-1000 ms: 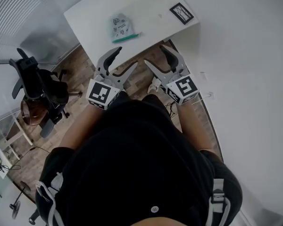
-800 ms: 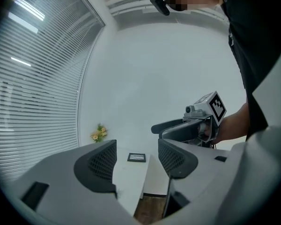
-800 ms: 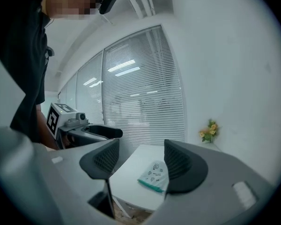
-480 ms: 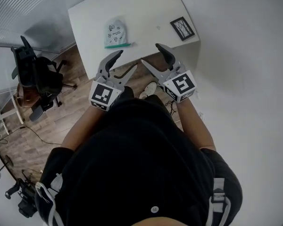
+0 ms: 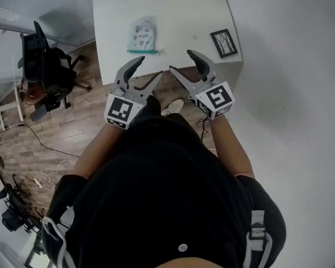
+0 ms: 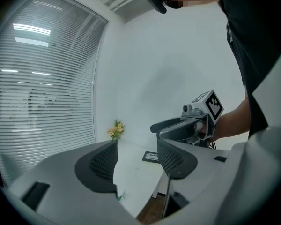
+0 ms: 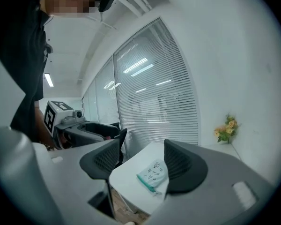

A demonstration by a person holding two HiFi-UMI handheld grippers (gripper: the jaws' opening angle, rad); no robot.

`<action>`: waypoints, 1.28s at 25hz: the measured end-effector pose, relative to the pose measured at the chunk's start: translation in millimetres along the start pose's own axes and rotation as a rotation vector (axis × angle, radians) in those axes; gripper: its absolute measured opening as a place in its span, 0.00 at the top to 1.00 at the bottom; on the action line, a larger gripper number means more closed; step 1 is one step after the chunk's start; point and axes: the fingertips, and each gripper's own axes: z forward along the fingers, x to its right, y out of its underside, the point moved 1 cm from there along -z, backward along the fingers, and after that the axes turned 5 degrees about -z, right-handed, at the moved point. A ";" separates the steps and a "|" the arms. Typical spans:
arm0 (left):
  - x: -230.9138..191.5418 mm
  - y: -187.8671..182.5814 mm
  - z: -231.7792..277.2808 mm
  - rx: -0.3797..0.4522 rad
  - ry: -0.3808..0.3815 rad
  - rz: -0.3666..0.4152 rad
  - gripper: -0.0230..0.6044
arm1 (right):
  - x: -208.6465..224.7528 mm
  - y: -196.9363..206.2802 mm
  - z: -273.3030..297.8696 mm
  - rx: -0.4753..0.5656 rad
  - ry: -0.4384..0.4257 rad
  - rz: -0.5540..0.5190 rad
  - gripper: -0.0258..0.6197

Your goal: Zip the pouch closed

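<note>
Your pouch (image 5: pixel 142 36) lies flat on the white table (image 5: pixel 178 10), toward the left of its near half. Its teal zipper edge is turned toward you. It is pale with small printed figures, and no view shows whether the zip is open or closed.

A small dark-framed picture (image 5: pixel 224 42) lies on the same table, well apart from the pouch, by the right edge. A little bunch of yellow flowers (image 6: pixel 115 129) stands at the table's far end, against the wall.

Your left gripper (image 5: pixel 148 70) hangs in the air at the table's near edge, short of the pouch and touching nothing. Its jaws stand wide apart, though they have just been closing a little, and nothing is between them.

Your right gripper (image 5: pixel 182 62) hangs beside it, also at the near edge, jaws wide apart and holding nothing. In the right gripper view the pouch shows in the gap, but it lies well beyond the jaws on the tabletop.

A black office chair (image 5: pixel 44 71) stands on the wooden floor (image 5: pixel 84 127) to your left, with window blinds (image 6: pixel 42 88) behind that side.
</note>
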 end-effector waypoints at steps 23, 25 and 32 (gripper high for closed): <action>-141.0 61.3 26.9 -0.099 -0.038 -0.144 0.57 | 48.6 68.0 137.8 -0.327 -0.063 -0.029 0.56; -142.9 68.3 27.4 -0.117 -0.048 -0.161 0.58 | 50.4 79.2 143.1 -0.366 -0.086 -0.033 0.56; -141.3 102.8 43.3 -0.200 -0.103 -0.237 0.60 | 66.5 120.6 158.5 -0.474 -0.205 -0.069 0.59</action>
